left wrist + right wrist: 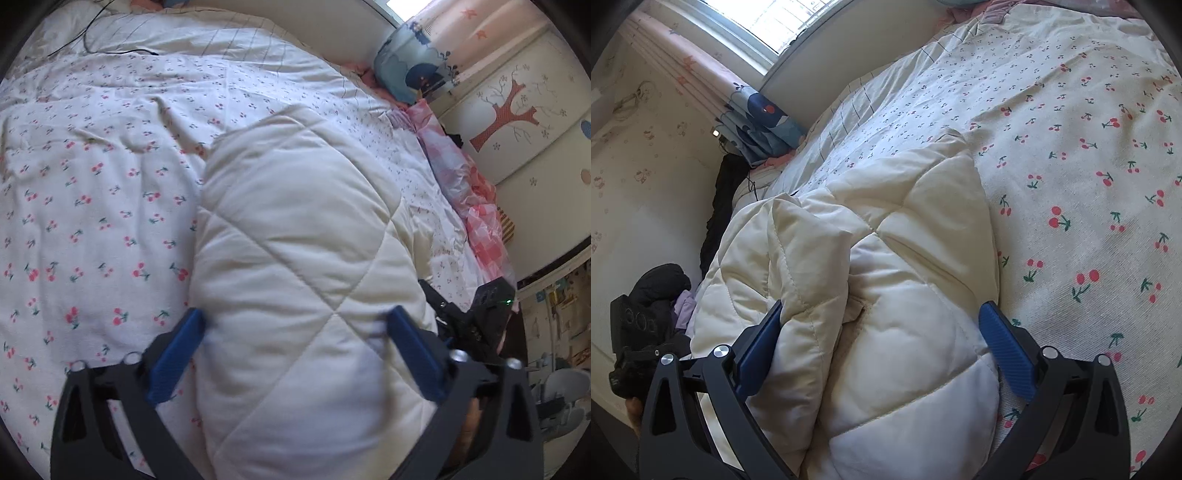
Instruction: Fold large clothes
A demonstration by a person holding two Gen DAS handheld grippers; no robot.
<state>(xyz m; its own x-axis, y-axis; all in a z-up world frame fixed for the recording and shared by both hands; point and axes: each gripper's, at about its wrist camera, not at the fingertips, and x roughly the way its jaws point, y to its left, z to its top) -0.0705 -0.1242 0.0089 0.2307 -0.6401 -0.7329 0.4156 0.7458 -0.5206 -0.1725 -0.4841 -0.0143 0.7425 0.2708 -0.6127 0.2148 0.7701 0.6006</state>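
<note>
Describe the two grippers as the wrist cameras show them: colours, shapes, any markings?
Both look alike. The left gripper and the right gripper each have two flat blue pads with a fine ribbed texture, mounted on matte black frames with triangular cut-outs and silver round bolt heads at the pivots. In the left wrist view, the other unit's black body shows a small green light. No cables or sleeves are visible.

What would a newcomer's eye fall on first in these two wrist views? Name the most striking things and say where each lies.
The puffy cream quilted jacket fills the middle of both views, bundled on the cherry-print bedsheet. The blue-padded left tongs and right tongs each stand open astride its near end. A blue patterned curtain hangs beside the bright window behind the bed.
</note>
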